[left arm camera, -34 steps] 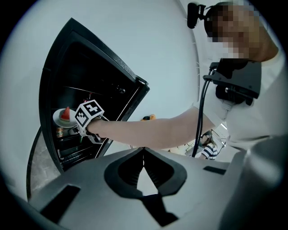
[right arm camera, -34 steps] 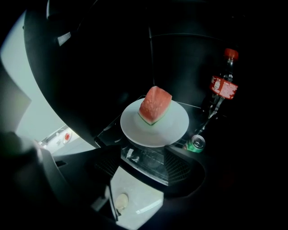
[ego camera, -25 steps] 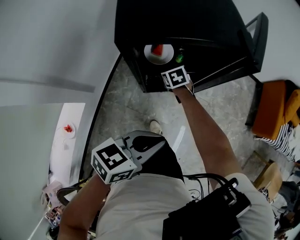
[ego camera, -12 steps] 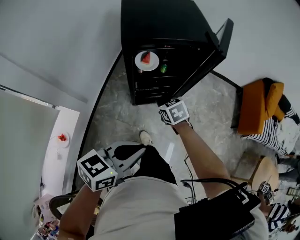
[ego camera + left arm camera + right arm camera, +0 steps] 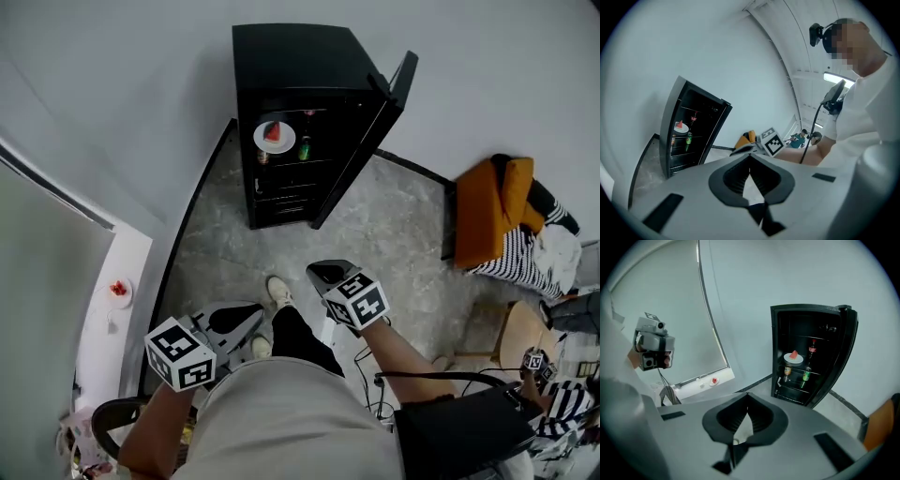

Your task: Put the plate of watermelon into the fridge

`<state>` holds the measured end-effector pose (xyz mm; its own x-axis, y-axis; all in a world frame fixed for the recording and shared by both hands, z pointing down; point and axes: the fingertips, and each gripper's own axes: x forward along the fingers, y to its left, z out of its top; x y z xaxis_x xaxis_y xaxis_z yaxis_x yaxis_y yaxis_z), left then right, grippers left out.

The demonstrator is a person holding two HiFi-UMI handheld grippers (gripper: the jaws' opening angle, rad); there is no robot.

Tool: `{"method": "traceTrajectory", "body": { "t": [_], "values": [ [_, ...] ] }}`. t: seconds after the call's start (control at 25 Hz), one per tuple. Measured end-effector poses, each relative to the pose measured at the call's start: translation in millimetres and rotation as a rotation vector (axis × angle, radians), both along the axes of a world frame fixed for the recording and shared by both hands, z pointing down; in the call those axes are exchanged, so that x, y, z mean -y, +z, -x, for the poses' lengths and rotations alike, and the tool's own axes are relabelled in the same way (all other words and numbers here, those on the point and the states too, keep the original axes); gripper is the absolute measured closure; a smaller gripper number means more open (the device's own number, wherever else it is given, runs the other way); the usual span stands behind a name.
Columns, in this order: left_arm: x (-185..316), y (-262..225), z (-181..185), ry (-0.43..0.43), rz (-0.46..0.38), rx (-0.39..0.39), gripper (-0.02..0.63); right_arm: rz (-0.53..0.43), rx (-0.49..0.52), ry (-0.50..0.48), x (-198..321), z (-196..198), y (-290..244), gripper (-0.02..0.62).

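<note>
White round plate of watermelon w/ one red wedge, pale rind at base, sits on a shelf inside the small black boxy fridge, left side, roughly mid-height. Plate is smooth and glossy w/ a low rim; wedge is triangular and upright, seen clearly in right gripper view. Neither hand-held gripper touches it, both well apart from the fridge.

Fridge door is swung wide open to the right. Cabinet is matte black w/ a dark interior and thin shelves. Small orange-label can is just below the plate. Green glass bottle stands beside the can to the right. Dark cola bottle w/ red label is on the upper shelf behind.

Left hand-held gripper: grey plastic, jaws together, nothing betw them, held low by person's waist. Right hand-held gripper: jaws closed tip to tip, empty, held out in front, pointing toward the fridge.

Floor is grey marbled stone, polished. White shoe is on it betw the two grippers. Orange padded cushion is at the right w/ black-white striped cloth beside it. Narrow white desk at the left carries a second small plate w/ red bits.
</note>
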<state>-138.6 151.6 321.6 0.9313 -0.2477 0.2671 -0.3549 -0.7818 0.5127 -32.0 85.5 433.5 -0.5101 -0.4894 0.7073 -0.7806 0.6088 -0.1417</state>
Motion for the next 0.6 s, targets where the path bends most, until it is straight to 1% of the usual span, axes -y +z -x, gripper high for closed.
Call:
{"method": "traceTrajectory", "body": {
  "t": [0.16,0.4,0.6],
  "values": [
    [-23,-1,12,-0.006,-0.007,0.004,0.594,-0.033,0.0,-0.031,-47,15,-21,0.581],
    [-41,1,26,-0.018,0.0,0.026,0.594,-0.09,0.031,-0.044,-84,22,-52,0.58],
    [-57,3,39,-0.052,0.006,0.024,0.594,-0.105,0.043,-0.066,-111,29,-65,0.581]
  ]
}}
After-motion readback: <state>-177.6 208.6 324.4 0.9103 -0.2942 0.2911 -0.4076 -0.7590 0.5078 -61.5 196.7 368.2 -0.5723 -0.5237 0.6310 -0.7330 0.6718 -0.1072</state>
